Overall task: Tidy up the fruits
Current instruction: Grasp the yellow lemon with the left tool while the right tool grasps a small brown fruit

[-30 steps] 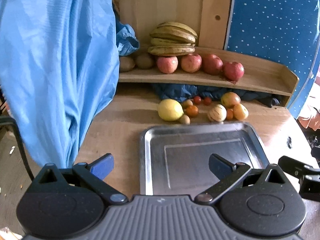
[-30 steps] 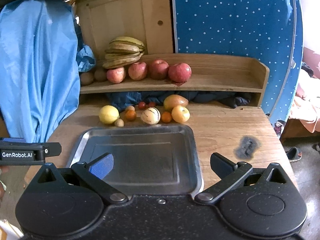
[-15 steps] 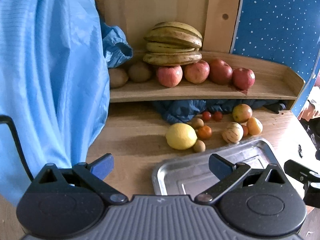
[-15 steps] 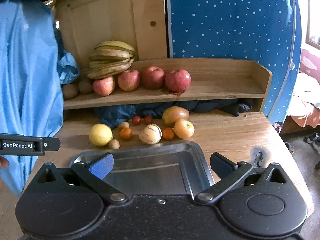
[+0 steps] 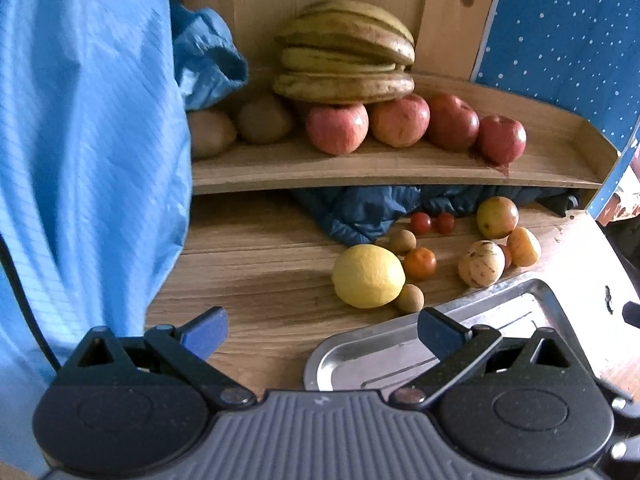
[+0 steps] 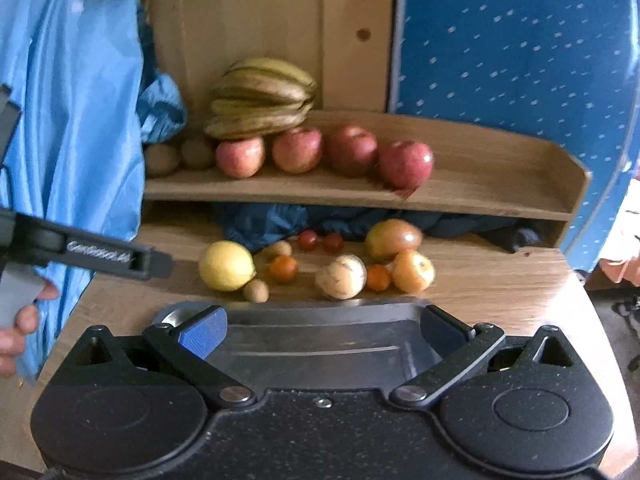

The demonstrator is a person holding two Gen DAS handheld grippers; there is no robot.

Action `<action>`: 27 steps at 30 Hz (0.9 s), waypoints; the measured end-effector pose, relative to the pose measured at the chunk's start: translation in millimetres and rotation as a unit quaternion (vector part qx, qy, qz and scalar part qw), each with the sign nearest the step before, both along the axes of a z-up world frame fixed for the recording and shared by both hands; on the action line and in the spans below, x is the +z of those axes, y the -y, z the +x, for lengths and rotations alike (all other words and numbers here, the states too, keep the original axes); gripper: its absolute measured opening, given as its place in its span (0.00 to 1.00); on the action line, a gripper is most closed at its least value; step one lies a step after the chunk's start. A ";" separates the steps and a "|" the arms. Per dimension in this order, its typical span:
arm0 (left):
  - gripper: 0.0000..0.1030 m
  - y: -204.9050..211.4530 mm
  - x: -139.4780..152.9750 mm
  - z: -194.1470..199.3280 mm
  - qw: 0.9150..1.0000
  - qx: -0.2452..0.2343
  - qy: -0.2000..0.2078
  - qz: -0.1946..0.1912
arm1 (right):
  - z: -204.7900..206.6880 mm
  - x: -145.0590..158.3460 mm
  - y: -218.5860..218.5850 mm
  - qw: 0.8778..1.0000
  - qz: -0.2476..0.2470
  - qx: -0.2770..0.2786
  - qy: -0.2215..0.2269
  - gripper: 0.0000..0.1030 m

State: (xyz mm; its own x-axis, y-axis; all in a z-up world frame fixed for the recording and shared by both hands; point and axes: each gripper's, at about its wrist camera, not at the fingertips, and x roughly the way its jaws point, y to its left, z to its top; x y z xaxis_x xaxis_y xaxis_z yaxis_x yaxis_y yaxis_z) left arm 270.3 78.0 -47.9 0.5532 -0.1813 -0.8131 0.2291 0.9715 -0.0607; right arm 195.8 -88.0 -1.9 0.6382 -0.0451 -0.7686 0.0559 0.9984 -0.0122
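Loose fruit lies on the wooden table: a yellow lemon (image 5: 368, 276) (image 6: 226, 265), a pale striped melon (image 5: 481, 264) (image 6: 341, 277), small oranges (image 5: 419, 263), two cherry tomatoes (image 5: 432, 222), a mango (image 6: 393, 237) and small brown fruits. A steel tray (image 5: 400, 352) (image 6: 320, 344) lies in front of them. Bananas (image 5: 348, 52) and several red apples (image 5: 400, 122) sit on the shelf (image 5: 400, 168). My left gripper (image 5: 320, 330) is open and empty, left of the tray. My right gripper (image 6: 322, 330) is open and empty above the tray.
A blue plastic sheet (image 5: 88, 120) hangs at the left. Dark blue cloth (image 5: 360, 212) lies under the shelf. Two kiwis (image 5: 240, 128) sit at the shelf's left end. A blue dotted panel (image 6: 520, 40) stands at the right. The left gripper's body (image 6: 100, 256) shows in the right wrist view.
Both grippers have moved forward toward the fruit and shelf. The left gripper has also shifted left, so the tray now sits at its lower right. Both stay open.
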 end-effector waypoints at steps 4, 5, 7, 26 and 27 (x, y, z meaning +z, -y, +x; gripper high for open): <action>1.00 4.1 -9.2 14.0 1.000 0.004 -0.013 0.001 | 11.9 -12.1 3.2 0.999 0.031 0.035 -0.008 1.00; 1.00 5.7 -11.0 17.7 1.000 0.002 -0.016 -0.001 | 16.2 -15.3 3.8 0.998 0.037 0.043 -0.011 1.00; 1.00 9.4 -13.9 24.9 1.000 -0.005 -0.021 -0.009 | 27.4 -23.4 4.8 0.997 0.042 0.059 -0.022 1.00; 1.00 41.7 -50.2 73.7 0.997 -0.025 -0.077 0.004 | 96.2 -82.8 3.1 0.983 0.072 0.141 -0.093 0.84; 1.00 42.1 -51.4 75.5 0.997 -0.024 -0.079 0.005 | 98.2 -85.2 2.7 0.982 0.073 0.141 -0.097 0.83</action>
